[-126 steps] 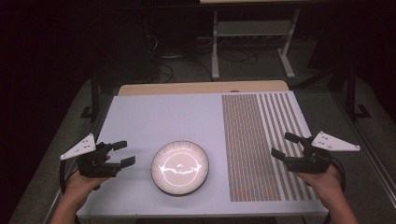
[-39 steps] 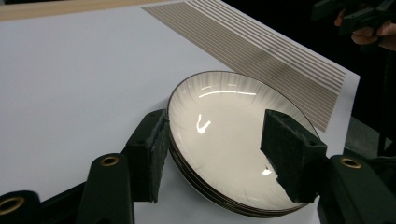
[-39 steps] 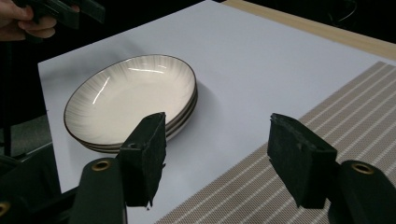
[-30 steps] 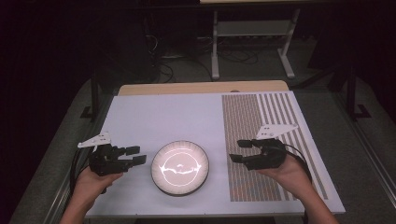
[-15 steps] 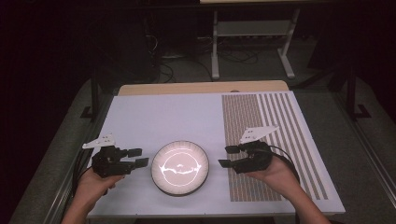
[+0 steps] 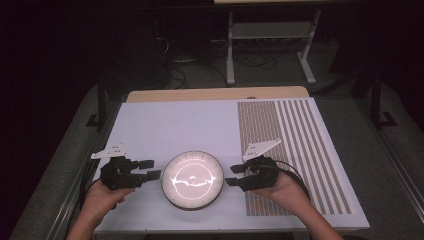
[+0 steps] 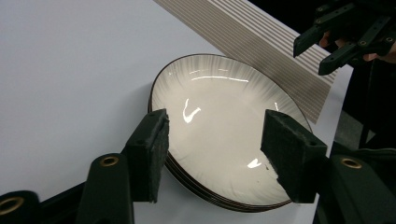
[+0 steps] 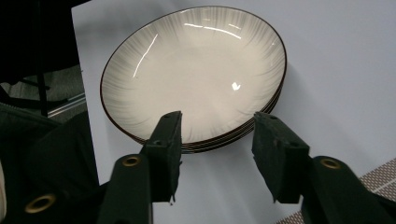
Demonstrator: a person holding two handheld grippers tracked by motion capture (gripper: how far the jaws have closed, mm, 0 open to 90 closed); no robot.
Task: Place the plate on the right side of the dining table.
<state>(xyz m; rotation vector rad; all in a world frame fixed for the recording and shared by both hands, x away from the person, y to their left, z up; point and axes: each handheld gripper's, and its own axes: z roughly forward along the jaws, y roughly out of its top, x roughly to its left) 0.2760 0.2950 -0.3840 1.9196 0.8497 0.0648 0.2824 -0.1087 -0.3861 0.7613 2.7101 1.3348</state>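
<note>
A stack of shallow white plates (image 6: 192,180) with dark rims sits at the front middle of the white table top (image 6: 175,125). My left gripper (image 6: 155,168) is just left of the stack, open, its tips close to the rim. Its own view shows the plates (image 7: 210,93) past its empty pads (image 7: 156,140). My right gripper (image 6: 231,176) is just right of the stack, open. Its jaws have just been closing, with nothing between them. The plates (image 8: 196,70) lie just ahead of my right gripper (image 8: 218,122), which also shows beyond the stack (image 7: 336,39) in the left gripper view.
A brown-striped panel (image 6: 295,145) covers the right part of the table, under my right hand. The table's front edge runs just below both hands. A metal stand (image 6: 270,35) and loose cables (image 6: 185,65) sit on the floor behind the table.
My right gripper has moved left off the striped panel to the plates' right rim, and its jaws stand narrower. My left gripper came in earlier and has kept still over the last second.
</note>
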